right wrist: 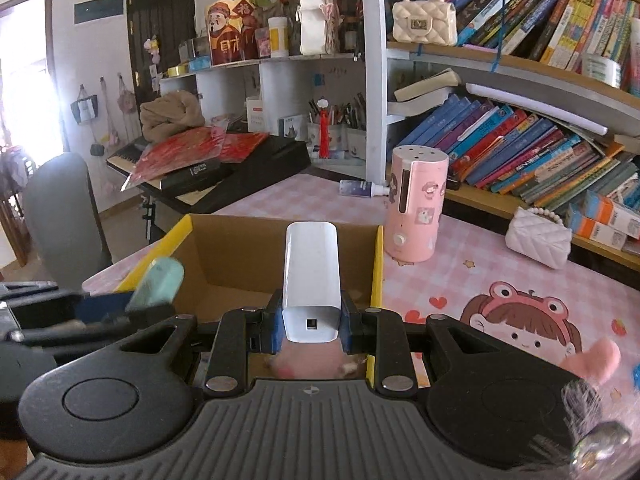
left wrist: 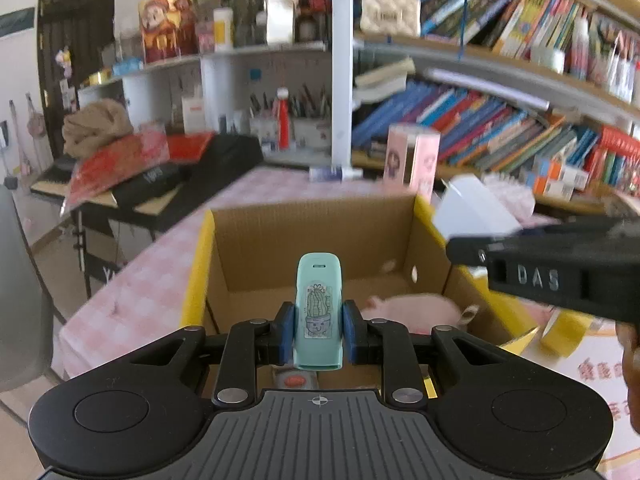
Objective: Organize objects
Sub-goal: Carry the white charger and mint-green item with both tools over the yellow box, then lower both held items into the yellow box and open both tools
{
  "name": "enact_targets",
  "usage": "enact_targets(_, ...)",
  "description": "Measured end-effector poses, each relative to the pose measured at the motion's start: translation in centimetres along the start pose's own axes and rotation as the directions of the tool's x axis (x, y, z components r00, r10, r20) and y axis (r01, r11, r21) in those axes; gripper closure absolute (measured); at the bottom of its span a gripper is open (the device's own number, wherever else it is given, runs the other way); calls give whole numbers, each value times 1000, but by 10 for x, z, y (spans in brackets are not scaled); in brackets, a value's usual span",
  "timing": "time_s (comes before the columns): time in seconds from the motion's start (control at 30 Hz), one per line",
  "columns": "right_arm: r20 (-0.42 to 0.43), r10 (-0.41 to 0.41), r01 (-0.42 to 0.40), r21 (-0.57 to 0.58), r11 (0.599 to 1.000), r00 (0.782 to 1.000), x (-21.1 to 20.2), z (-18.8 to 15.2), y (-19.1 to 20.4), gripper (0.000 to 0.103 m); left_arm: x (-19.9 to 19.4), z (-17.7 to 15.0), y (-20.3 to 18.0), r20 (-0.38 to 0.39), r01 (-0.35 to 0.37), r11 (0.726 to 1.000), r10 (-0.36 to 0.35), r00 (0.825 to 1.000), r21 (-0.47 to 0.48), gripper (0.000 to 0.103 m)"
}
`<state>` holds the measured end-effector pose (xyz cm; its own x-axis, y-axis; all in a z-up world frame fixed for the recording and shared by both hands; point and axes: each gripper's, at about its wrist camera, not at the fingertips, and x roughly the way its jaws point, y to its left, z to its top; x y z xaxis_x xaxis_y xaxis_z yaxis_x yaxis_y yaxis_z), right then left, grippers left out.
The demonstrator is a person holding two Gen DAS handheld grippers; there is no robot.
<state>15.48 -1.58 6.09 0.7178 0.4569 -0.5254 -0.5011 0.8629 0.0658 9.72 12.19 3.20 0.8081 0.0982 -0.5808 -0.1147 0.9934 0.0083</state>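
Left wrist view: the left gripper [left wrist: 318, 330] clamps a mint-green case [left wrist: 318, 312] with a cactus sticker over the open cardboard box [left wrist: 308, 240], where a pink plush [left wrist: 416, 312] lies.

Right wrist view: the right gripper [right wrist: 311, 322] clamps a white power bank [right wrist: 312, 276] above the box's right wall.

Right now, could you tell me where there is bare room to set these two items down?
The far half of the cardboard box floor is bare; a pink plush toy fills its near right corner. Tablecloth is free between the pink canister and the white quilted purse. The shelves behind are crowded.
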Motion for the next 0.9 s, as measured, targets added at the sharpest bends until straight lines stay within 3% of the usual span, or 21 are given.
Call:
enact_targets(0.27,-86,70,-76,-68,995,994,42,-1,-1,79,31,-9,-7,-115,-26,1000,26,993,7,80)
enact_targets(0.9,-246,151,-201,-190,961,957,99,-8,9,79,57,-6,-3,-195,-87,996,78,978,-35,78)
